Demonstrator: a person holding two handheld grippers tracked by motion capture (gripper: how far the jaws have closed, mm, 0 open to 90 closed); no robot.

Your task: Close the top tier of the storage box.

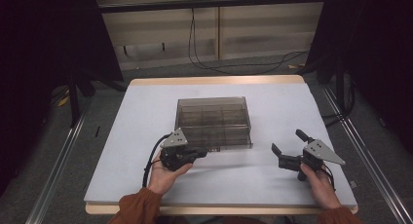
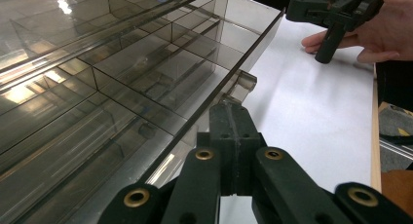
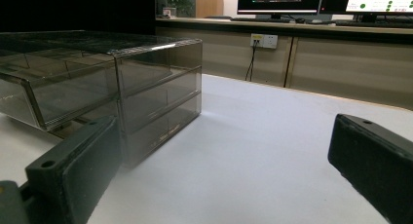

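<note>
1. Two hand-held grippers sat low over the white table (image 1: 146, 107), one at each side of a smoked clear drawer box (image 1: 213, 118).
2. Drawer box stood mid-table, its top drawer (image 1: 221, 136) pulled out toward the person; the internal dividers were visible through the tinted plastic.
3. Left gripper (image 1: 198, 153) was at the front left of that pulled-out drawer, with the person's left hand (image 1: 164, 174) wrapped under its body.
4. In the left gripper view its jaws were pressed together, no gap between them, and their tips were at the drawer's small clear handle tab (image 2: 242, 83).
5. Could not tell whether the pads actually pinched the tab or merely butted against it; the tab showed just past the tips.
6. Right gripper (image 1: 287, 146) was well to the right of the box, not touching it, held by the right hand (image 1: 319, 184) near the table's front right.
7. Its jaws were spread wide with nothing between them; in the right gripper view bare table showed in the gap, and the box's stacked drawers sat off to the left.
8. Right gripper also showed in the left gripper view, top right, resting just above the table surface.
</note>
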